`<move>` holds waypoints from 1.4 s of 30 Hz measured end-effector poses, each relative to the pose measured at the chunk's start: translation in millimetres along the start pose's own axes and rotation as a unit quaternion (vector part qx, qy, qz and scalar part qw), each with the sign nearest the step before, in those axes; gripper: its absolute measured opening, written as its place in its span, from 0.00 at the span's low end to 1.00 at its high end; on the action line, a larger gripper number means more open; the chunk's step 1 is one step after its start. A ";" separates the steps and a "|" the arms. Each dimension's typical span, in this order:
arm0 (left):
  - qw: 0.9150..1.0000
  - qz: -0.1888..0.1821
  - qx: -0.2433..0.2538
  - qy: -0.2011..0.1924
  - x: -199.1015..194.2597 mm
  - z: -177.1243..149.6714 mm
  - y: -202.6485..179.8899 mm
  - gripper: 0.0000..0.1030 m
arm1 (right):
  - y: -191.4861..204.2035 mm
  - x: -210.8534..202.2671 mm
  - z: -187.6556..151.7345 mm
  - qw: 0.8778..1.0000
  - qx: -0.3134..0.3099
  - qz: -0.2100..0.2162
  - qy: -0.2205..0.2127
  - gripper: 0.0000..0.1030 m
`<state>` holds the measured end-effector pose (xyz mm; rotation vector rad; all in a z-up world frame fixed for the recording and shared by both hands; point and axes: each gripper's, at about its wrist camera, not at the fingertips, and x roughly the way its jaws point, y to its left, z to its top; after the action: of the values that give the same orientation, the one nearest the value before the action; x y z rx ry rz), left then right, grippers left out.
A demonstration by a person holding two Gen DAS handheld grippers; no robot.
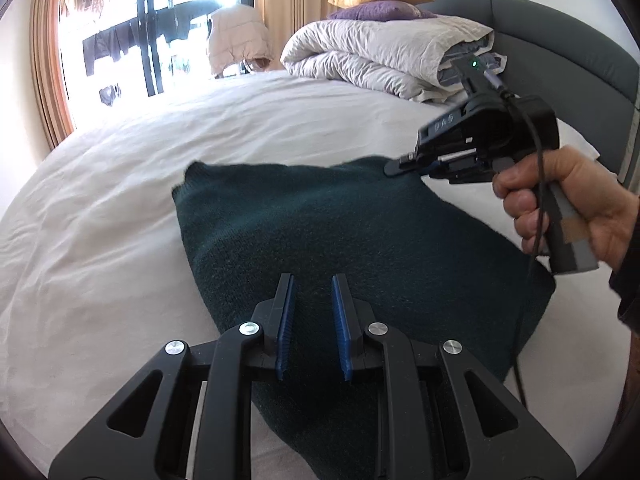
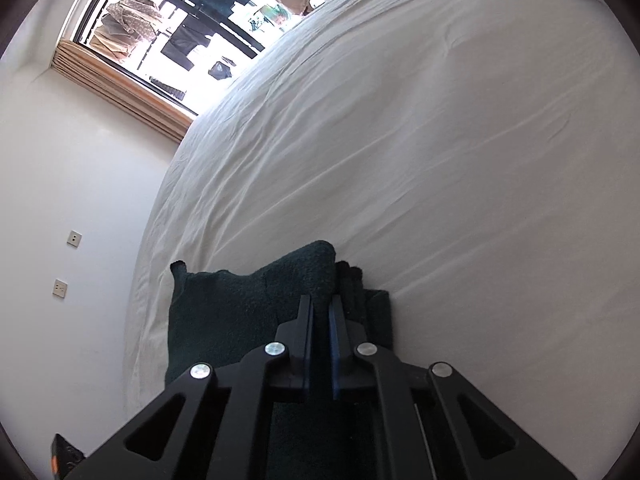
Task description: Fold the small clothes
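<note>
While right tongs (image 2: pixel 320 312) clamp its far corner, dk-green knit (image 1: pixel 320 232) lies folded; left tongs (image 1: pixel 313 280) apart.

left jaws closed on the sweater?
No, the left gripper hovers over the green sweater with a clear gap between its jaws.

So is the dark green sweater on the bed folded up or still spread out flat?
Partly folded: the dark green sweater lies as a compact block on the bed, and the right gripper pinches one corner.
</note>
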<state>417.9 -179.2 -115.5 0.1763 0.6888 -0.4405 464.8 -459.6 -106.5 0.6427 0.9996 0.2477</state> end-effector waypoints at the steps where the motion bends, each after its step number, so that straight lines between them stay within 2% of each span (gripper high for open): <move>1: 1.000 0.007 0.013 -0.006 -1.2 1.7 -4.8 0.18 | -2.6 1.4 -0.4 1.000 -0.001 -0.004 0.001 0.05; 2: 1.000 0.013 0.027 -0.003 2.3 1.7 -10.1 0.18 | -5.8 5.8 -2.0 1.000 0.001 -0.002 0.007 0.05; 4: 0.999 0.010 0.030 0.029 23.4 -5.0 -13.2 0.17 | -15.0 16.1 -5.1 1.000 0.013 0.004 0.012 0.03; 7: 0.999 -0.004 0.021 0.026 27.1 -9.4 -7.3 0.17 | -21.1 9.7 -5.6 0.999 0.031 0.024 0.005 0.05; 8: 0.999 -0.008 0.018 0.029 27.2 -8.7 -5.7 0.17 | -16.3 2.7 -6.2 1.000 0.029 0.011 0.001 0.08; 9: 0.999 -0.012 0.014 0.030 27.6 -8.8 -3.6 0.17 | -6.4 -8.7 -8.4 1.000 0.027 -0.011 -0.009 0.21; 10: 0.999 -0.014 0.012 0.029 27.6 -9.4 -2.3 0.17 | 4.9 -21.4 -12.8 0.999 0.026 -0.029 -0.026 0.24; 11: 0.999 -0.013 0.012 0.028 27.0 -10.3 -2.2 0.17 | 20.9 -36.0 -20.5 0.999 0.010 -0.007 -0.045 0.25; 13: 0.999 -0.009 0.017 0.026 25.3 -11.7 -4.2 0.17 | 50.7 -50.0 -44.3 0.996 -0.037 0.067 -0.041 0.28; 15: 0.999 -0.008 0.018 0.026 23.7 -12.3 -4.5 0.17 | 65.0 -44.8 -63.7 0.995 -0.069 0.064 -0.014 0.28; 16: 0.999 -0.010 0.015 0.026 20.4 -12.3 -3.0 0.17 | 63.5 -36.3 -71.2 0.996 -0.079 0.046 0.005 0.28; 17: 1.000 -0.016 0.010 0.024 17.6 -10.2 -1.5 0.17 | 53.8 -31.5 -75.2 0.997 -0.070 0.030 0.014 0.25; 18: 0.999 -0.028 0.000 0.019 13.3 -8.6 0.2 0.18 | 38.3 -28.7 -78.5 0.998 -0.049 0.024 0.019 0.06; 19: 0.999 -0.040 -0.011 0.014 8.1 -7.3 6.5 0.18 | 21.2 -29.1 -82.0 0.999 -0.026 0.034 0.017 0.00; 20: 0.999 -0.038 -0.016 0.007 4.5 -3.5 14.3 0.18 | 6.8 -31.1 -85.4 0.999 -0.011 0.043 0.016 0.00; 22: 1.000 -0.003 -0.014 0.000 10.5 7.6 27.1 0.18 | -12.3 -37.2 -92.2 0.997 0.005 0.081 0.009 0.00; 24: 1.000 0.002 -0.025 0.013 25.2 14.9 35.7 0.18 | -18.9 -43.6 -97.3 0.996 -0.003 0.090 0.004 0.00; 25: 1.000 0.005 -0.014 0.017 32.1 15.5 33.6 0.18 | -22.1 -46.1 -100.2 0.996 -0.007 0.093 0.002 0.00; 27: 0.999 0.034 0.023 0.014 34.7 10.0 19.9 0.18 | -27.3 -49.5 -107.8 0.995 -0.008 0.101 -0.005 0.00; 30: 0.996 0.059 0.060 0.013 27.0 -2.2 2.2 0.18 | -35.4 -53.2 -124.1 0.992 0.003 0.124 -0.020 0.00; 34: 0.986 0.107 0.126 0.013 8.5 -25.2 -26.1 0.18 | -37.4 -66.3 -143.2 0.995 -0.013 0.098 -0.026 0.00; 38: 0.985 0.110 0.133 0.021 -7.7 -42.6 -34.4 0.18 | -35.8 -97.9 -152.8 0.998 -0.036 0.044 -0.035 0.00; 39: 0.985 0.110 0.130 0.025 -11.7 -44.4 -35.8 0.18 | -33.2 -107.1 -153.4 0.998 -0.040 0.033 -0.042 0.07; 40: 0.986 0.109 0.125 0.033 -15.6 -44.8 -35.6 0.18 | -32.5 -117.1 -152.8 0.997 -0.042 0.022 -0.055 0.19; 41: 0.986 0.107 0.119 0.040 -18.0 -46.1 -38.0 0.18 | -31.5 -125.8 -153.6 0.997 -0.041 0.010 -0.070 0.53; 42: 0.988 0.103 0.109 0.047 -20.7 -46.3 -37.3 0.18 | -29.9 -133.7 -151.4 0.995 -0.036 0.002 -0.088 0.70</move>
<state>360.4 -191.7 -137.8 0.4728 0.7069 -0.3096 263.5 -488.1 -87.9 0.5908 0.8170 0.2251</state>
